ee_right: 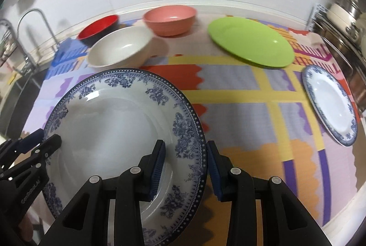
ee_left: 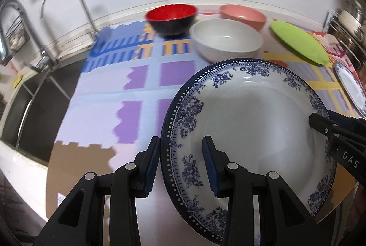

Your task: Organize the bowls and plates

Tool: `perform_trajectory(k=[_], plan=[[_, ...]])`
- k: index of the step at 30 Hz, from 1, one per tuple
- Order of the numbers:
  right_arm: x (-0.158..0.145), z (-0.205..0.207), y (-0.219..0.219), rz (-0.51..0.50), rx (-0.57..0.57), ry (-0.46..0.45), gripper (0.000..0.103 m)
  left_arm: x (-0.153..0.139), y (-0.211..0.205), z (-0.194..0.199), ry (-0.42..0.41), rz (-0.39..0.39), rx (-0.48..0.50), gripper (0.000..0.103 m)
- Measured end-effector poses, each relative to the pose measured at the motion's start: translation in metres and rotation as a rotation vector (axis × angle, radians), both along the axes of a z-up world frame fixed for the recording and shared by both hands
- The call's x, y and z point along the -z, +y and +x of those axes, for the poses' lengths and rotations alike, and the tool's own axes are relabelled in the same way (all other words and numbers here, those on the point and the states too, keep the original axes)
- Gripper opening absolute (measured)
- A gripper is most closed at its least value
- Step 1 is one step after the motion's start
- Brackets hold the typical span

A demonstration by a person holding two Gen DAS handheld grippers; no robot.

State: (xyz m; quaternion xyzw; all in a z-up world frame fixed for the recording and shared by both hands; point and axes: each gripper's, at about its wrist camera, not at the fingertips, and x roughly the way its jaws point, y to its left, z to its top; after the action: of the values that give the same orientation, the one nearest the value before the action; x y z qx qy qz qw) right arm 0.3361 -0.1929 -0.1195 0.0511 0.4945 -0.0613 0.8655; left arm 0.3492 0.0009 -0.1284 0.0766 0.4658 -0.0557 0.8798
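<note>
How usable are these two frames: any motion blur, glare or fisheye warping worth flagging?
Left wrist view: the mat and faucet smear with motion blur; the large blue-patterned plate stays sharp. Right wrist view: the pink bowl and white bowl are blurred, a small glare sits on the green plate, and the counter's back edge bows.

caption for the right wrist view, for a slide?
Right gripper straddles the rim of a blue floral plate, left gripper on its opposite edge.
</note>
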Motion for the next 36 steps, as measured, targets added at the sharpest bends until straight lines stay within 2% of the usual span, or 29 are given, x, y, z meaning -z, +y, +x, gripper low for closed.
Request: perform_trajectory(k=[8,16,36], plan=[[0.007,0.011,0.045,0.014,-0.075,0.001,0.038,0.005,0.040,0.002,0.009,0.006,-0.080,0.037],[0.017,0.026,0.073,0.021,-0.120,0.018,0.038,0.014,0.059,0.010,0.027,0.011,-0.117,0.037],[0.035,0.040,0.085,0.025,-0.121,0.078,0.038,0.031,0.062,0.020,0.071,0.019,-0.119,0.038]])
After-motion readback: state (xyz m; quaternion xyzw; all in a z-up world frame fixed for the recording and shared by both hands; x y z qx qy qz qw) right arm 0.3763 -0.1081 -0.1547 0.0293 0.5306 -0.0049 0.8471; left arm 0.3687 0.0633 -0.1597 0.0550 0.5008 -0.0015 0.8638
